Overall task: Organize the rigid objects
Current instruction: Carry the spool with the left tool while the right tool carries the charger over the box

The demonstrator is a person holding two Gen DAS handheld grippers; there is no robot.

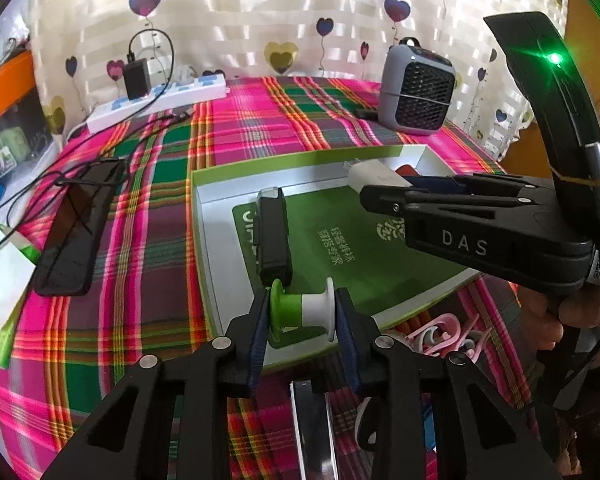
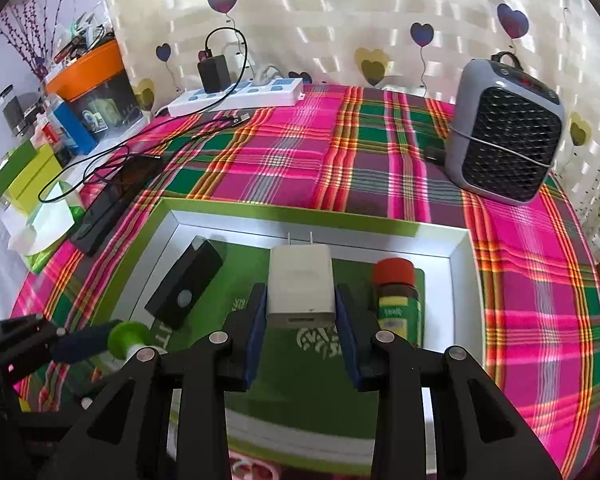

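A shallow green-rimmed box [image 1: 204, 236] [image 2: 460, 264] lies on the plaid cloth with a green card inside. My left gripper [image 1: 302, 300] is shut on a green-and-white spool [image 1: 300, 314] [image 2: 128, 338] over the box's near edge. My right gripper [image 2: 301, 296] [image 1: 380, 196] is shut on a white plug charger [image 2: 300, 292] [image 1: 374, 176], prongs pointing away, over the middle of the box. Inside the box lie a black rectangular device [image 1: 274, 240] [image 2: 186, 284] and a brown bottle with a red cap [image 2: 396, 300].
A grey fan heater [image 1: 418, 92] [image 2: 504, 132] stands at the back right. At the back left lies a white power strip [image 1: 160, 98] with cables. A long black slab [image 1: 78, 232] and a tissue pack [image 1: 0, 280] lie left of the box. Pink clips [image 1: 440, 336] lie near its front corner.
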